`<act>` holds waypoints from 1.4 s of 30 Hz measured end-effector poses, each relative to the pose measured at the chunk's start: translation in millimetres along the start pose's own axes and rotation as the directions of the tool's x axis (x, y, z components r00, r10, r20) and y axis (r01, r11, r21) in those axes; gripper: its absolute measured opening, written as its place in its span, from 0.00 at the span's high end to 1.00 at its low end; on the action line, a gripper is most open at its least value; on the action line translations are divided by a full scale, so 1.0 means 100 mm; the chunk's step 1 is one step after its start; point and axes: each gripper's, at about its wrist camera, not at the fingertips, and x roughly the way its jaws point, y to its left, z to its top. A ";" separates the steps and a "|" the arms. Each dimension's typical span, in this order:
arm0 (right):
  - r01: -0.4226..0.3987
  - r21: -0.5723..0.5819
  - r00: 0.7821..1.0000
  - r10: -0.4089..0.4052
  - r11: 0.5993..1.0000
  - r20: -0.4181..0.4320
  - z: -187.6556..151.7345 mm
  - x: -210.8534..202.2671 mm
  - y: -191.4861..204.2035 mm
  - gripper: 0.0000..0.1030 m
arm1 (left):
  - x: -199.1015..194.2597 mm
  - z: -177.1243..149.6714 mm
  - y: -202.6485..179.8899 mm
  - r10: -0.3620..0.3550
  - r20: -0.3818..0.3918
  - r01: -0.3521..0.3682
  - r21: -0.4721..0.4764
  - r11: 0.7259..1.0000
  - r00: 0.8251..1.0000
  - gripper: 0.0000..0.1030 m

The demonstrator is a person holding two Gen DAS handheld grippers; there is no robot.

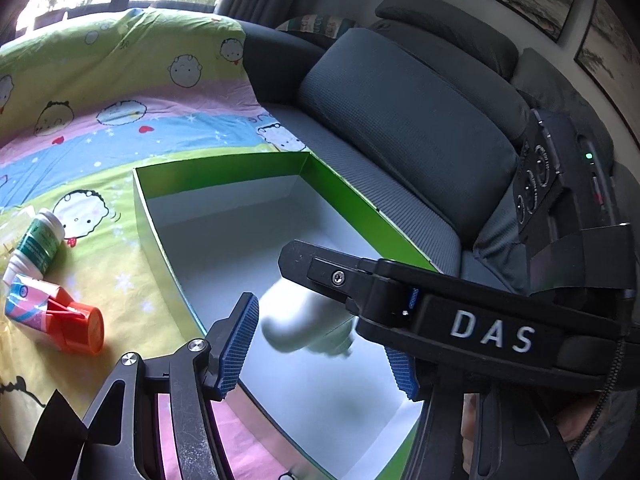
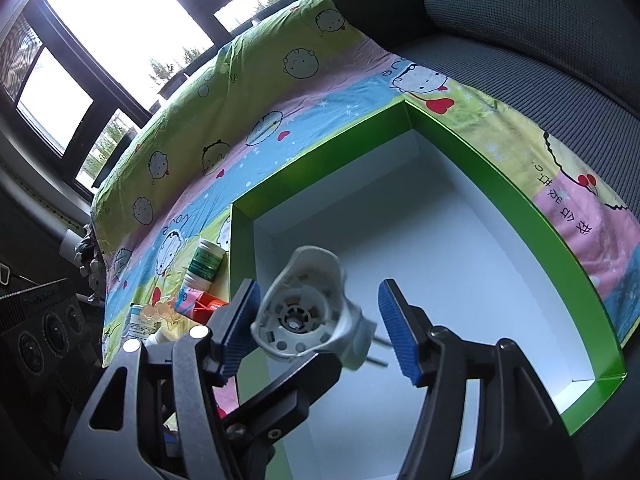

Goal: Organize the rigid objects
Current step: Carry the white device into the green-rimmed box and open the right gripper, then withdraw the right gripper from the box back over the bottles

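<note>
An open green box (image 1: 224,160) with a white inside lies on a cartoon-print sheet. In the right wrist view my right gripper (image 2: 318,304) hangs over the box (image 2: 500,168), open. A blurred white plug-like piece (image 2: 304,312) with metal prongs sits between its blue pads, and a clear gap separates it from the right pad. In the left wrist view that white piece (image 1: 304,328) is a blur above the box floor, under a finger (image 1: 320,270) of my right gripper. My left gripper (image 1: 320,344) is open over the box's near edge with nothing held.
A green-and-white bottle (image 1: 40,240) and a red-capped pink tube (image 1: 52,316) lie on the sheet (image 1: 120,92) left of the box. Both also show in the right wrist view, the bottle (image 2: 204,266) above the tube (image 2: 204,302). Grey sofa cushions (image 1: 400,128) rise at the right.
</note>
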 end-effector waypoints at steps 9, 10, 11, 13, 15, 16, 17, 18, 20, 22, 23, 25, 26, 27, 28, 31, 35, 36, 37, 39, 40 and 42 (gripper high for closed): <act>0.029 0.013 0.999 -0.029 0.999 0.015 0.00 -0.01 0.01 0.22 | -0.33 -0.03 0.15 -0.016 0.041 0.018 -0.050 0.999 0.999 0.40; 0.022 0.010 1.000 -0.023 1.000 0.016 0.00 -0.01 0.03 0.20 | -0.39 -0.04 0.19 -0.027 0.045 0.030 -0.057 0.998 0.999 0.40; 0.023 0.006 1.000 -0.023 1.000 0.019 0.00 -0.02 0.05 0.20 | -0.44 -0.04 0.24 -0.030 0.046 0.033 -0.064 0.997 0.998 0.40; 0.032 -0.003 0.999 -0.032 0.999 0.026 -0.01 -0.02 0.10 0.20 | -0.57 -0.08 0.34 0.002 0.062 0.004 -0.091 0.996 0.998 0.40; 0.031 -0.007 0.999 -0.030 1.000 0.034 -0.02 -0.02 0.13 0.20 | -0.73 -0.11 0.48 0.035 0.088 -0.023 -0.128 0.992 0.996 0.40; 0.027 -0.011 0.999 -0.027 1.000 0.037 -0.02 -0.03 0.16 0.20 | -0.81 -0.13 0.55 0.046 0.094 -0.032 -0.144 0.989 0.994 0.40; 0.025 -0.015 0.999 -0.024 1.000 0.039 -0.03 -0.03 0.18 0.20 | -0.88 -0.15 0.61 0.058 0.099 -0.042 -0.156 0.987 0.993 0.40; 0.024 -0.021 0.999 -0.023 0.999 0.041 -0.04 -0.03 0.21 0.20 | -0.96 -0.17 0.68 0.080 0.106 -0.061 -0.171 0.983 0.991 0.40; 0.035 -0.035 0.999 -0.033 0.999 0.041 -0.05 -0.02 0.28 0.20 | -1.12 -0.22 0.83 0.129 0.116 -0.106 -0.189 0.976 0.985 0.38; 0.051 -0.047 0.998 -0.049 0.998 0.040 -0.07 0.00 0.33 0.18 | -1.28 -0.26 0.99 0.172 0.128 -0.143 -0.211 0.967 0.977 0.34; 0.056 -0.055 0.998 -0.054 0.997 0.038 -0.08 0.02 0.36 0.18 | -1.36 -0.27 1.07 0.192 0.133 -0.158 -0.234 0.959 0.972 0.34; 0.059 -0.071 0.998 -0.056 0.996 0.038 -0.11 0.03 0.44 0.18 | -1.51 -0.30 1.24 0.237 0.140 -0.188 -0.291 0.938 0.961 0.34; 0.058 -0.079 0.998 -0.054 0.995 0.041 -0.11 0.03 0.48 0.17 | -1.59 -0.32 1.32 0.260 0.150 -0.202 -0.320 0.926 0.954 0.34; 0.056 -0.085 0.998 -0.052 0.995 0.043 -0.12 0.04 0.52 0.16 | -1.67 -0.35 1.39 0.286 0.163 -0.217 -0.345 0.913 0.944 0.34; 0.055 -0.091 0.998 -0.051 0.994 0.046 -0.13 0.04 0.56 0.14 | -1.74 -0.38 1.44 0.315 0.168 -0.239 -0.362 0.901 0.934 0.34; 0.053 -0.133 0.997 -0.045 0.990 0.060 -0.16 0.07 0.71 0.12 | -1.90 -0.49 1.65 0.373 0.162 -0.281 -0.411 0.867 0.913 0.33; 0.021 -0.188 0.996 -0.005 0.982 0.086 -0.23 0.07 0.87 0.11 | -2.05 -0.67 1.87 0.401 0.151 -0.287 -0.482 0.828 0.903 0.31; 0.006 -0.199 0.996 0.013 0.980 0.093 -0.25 0.07 0.91 0.11 | -2.07 -0.70 1.90 0.406 0.151 -0.288 -0.490 0.822 0.901 0.30; -0.006 -0.207 0.995 0.027 0.978 0.097 -0.27 0.08 0.94 0.10 | -2.09 -0.74 1.94 0.415 0.149 -0.294 -0.500 0.815 0.898 0.28; -0.032 -0.223 0.994 0.054 0.974 0.094 -0.29 0.11 0.99 0.10 | -2.12 -0.79 2.00 0.432 0.144 -0.305 -0.517 0.800 0.890 0.27; -0.042 -0.230 0.994 0.064 0.972 0.088 -0.31 0.13 1.02 0.10 | -2.13 -0.81 2.02 0.438 0.141 -0.309 -0.523 0.794 0.888 0.27; -0.056 -0.243 0.995 0.075 0.968 0.070 -0.35 0.16 1.08 0.10 | -2.14 -0.83 2.08 0.445 0.135 -0.312 -0.536 0.784 0.886 0.27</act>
